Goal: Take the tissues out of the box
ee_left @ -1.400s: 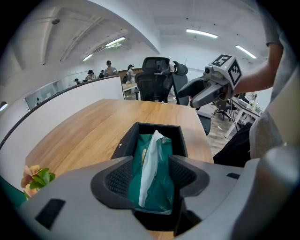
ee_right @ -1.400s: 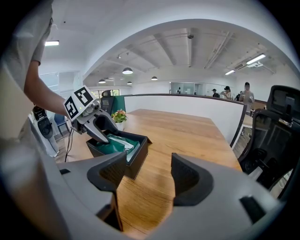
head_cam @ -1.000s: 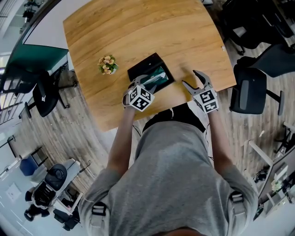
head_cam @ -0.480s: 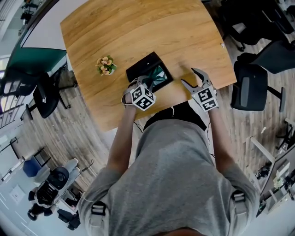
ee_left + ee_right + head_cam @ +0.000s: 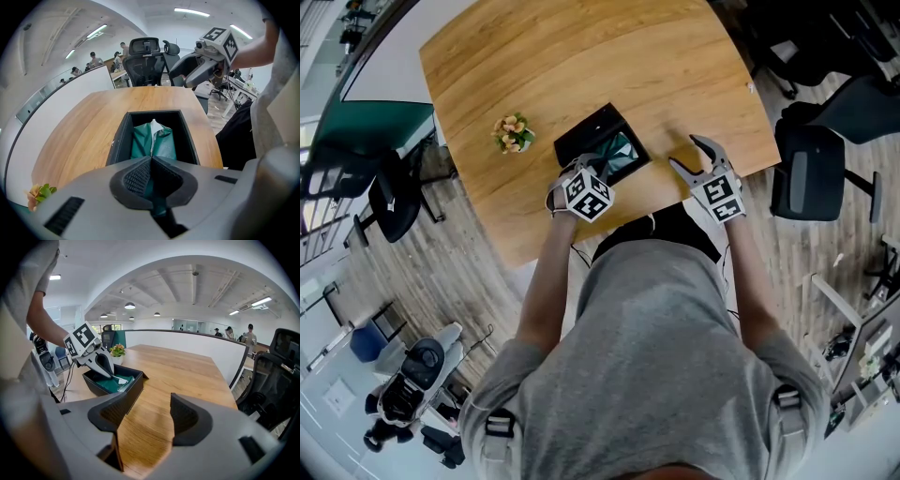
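Only the left gripper view showed the grip itself: the left gripper (image 5: 151,159) had just been closing, and its ribbed pads met on the near end of the soft green plastic tissue pack (image 5: 152,138), green wrap pinched between them. From there the pack and the black rectangular open-topped box (image 5: 119,140) holding it both ran lengthwise straight away from the jaws, and a pale seam followed the pack's middle to a white tip at its far end.

The head view hid that pinch under the marker cube, but it showed the box sitting askew to the edges of the light wooden table (image 5: 581,66), near the front edge, with a small potted flower plant (image 5: 513,132) well apart on the left.

The right gripper view gave the side: the left gripper's fingertips reached down inside the box onto the pack. The right gripper (image 5: 149,416) stood with jaws wide, only bare tabletop between them, beside the box
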